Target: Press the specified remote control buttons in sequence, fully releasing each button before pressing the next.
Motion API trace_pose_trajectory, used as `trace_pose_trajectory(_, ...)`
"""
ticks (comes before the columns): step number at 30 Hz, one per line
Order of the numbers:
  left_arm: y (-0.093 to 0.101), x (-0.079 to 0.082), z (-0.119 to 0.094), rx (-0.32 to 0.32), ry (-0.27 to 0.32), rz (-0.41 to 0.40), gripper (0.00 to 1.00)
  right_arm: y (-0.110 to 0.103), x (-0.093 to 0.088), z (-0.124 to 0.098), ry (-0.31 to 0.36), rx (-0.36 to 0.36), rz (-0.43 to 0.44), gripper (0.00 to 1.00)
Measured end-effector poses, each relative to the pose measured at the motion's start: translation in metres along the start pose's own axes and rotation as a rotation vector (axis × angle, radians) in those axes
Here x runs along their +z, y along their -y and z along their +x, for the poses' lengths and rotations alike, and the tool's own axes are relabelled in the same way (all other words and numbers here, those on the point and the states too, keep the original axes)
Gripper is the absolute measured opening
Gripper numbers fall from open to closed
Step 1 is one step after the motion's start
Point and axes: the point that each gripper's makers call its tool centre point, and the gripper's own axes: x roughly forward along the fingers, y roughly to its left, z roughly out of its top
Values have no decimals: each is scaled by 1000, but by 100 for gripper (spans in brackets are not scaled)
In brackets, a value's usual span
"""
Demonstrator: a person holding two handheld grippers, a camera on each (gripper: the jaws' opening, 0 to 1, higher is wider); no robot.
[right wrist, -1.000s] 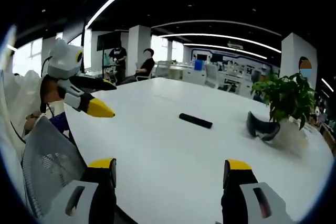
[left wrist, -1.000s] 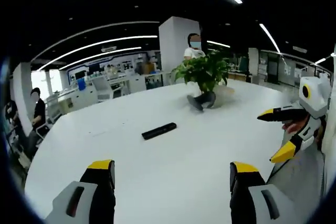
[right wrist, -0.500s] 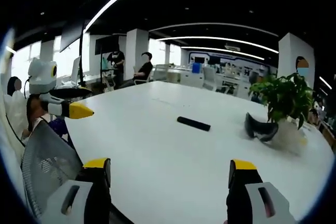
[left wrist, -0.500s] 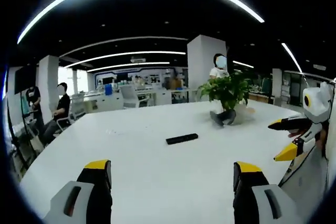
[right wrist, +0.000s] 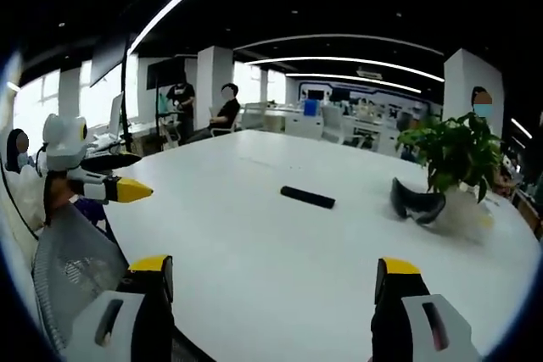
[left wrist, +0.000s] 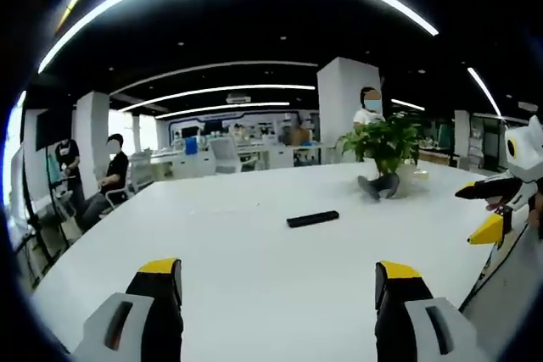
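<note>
In the left gripper view, the left gripper (left wrist: 276, 281) rises from the near edge with its yellow-tipped jaws spread wide and nothing between them, over a large white table (left wrist: 254, 269). The black remote control (left wrist: 312, 219) lies flat on the table well beyond the jaws, a little right of centre, untouched. Farther off and to the right, a potted plant (left wrist: 383, 143) stands on the table with a dark object (left wrist: 377, 186) at its foot. The right gripper (left wrist: 489, 209) comes in at the far right edge, its jaws parted and holding nothing. People sit at the far left of the room, and one stands behind the plant. Compared with a second ago, this view has levelled and swung, so the remote and plant sit further right and the right gripper lies closer to the edge; the things on the table keep their places. In the right gripper view, the right gripper (right wrist: 274, 277) also stands with its jaws wide apart and empty above the table (right wrist: 254, 269). The remote control (right wrist: 308, 197) rests near the table's middle, well ahead of the jaws, with the dark object (right wrist: 416, 203) and the potted plant (right wrist: 456, 150) to its right. The left gripper (right wrist: 109, 177) shows at the left, jaws parted, smaller and nearer the edge than a second ago, above a mesh chair back (right wrist: 72, 264).
</note>
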Motion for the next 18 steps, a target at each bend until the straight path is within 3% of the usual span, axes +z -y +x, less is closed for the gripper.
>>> trace_pose_trajectory(4, -2, -2, -1, 5, -6, 15, 100, 2, -2, 0, -24, -29, -20, 99)
trace_pose_trajectory(6, -3, -2, -2, 9, -9, 26, 100, 8, -1, -2, -22, -68, -81, 99)
trace_pose_trajectory(9, -1, -1, -1, 5, -8, 29, 100, -2, -3, 3, -17, -12, -43, 99)
trace_pose_trajectory(12, 0, -3, -1, 7, -17, 60, 100, -4, -7, 4, -42, -18, -97, 99)
trace_pose_trajectory(18, -1, -4, -1, 16, -27, 75, 100, -1, -7, 4, -38, -21, -71, 99)
